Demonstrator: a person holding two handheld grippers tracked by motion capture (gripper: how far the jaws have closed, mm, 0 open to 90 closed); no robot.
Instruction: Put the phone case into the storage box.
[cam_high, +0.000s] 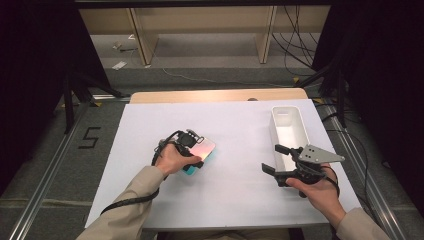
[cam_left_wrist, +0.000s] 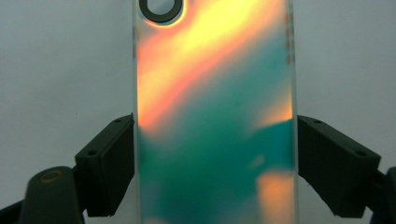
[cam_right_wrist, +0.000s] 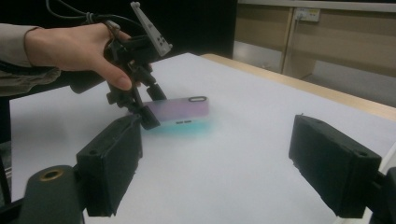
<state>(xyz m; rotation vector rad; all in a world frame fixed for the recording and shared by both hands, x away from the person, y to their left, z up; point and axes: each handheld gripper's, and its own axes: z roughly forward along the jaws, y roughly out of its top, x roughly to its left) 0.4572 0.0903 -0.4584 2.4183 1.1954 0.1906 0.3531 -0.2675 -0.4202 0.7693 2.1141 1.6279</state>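
Phone case (cam_high: 201, 152) lay at frame centre on counter (cam_high: 235, 200), gripped by left tool (cam_high: 192, 150).
Right tool (cam_high: 272, 159) at lower right, jaws wide w/ nothing between, beside white bin (cam_high: 290, 131).

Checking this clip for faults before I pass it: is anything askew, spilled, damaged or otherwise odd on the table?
Nothing stands out. The iridescent phone case sits between the left gripper's jaws and looks intact, its camera cutout whole. The white bin stands upright at the right side of the table. The right gripper is open and holds nothing. No spill shows.

Even overhead light, dark surroundings, soft blur in close views
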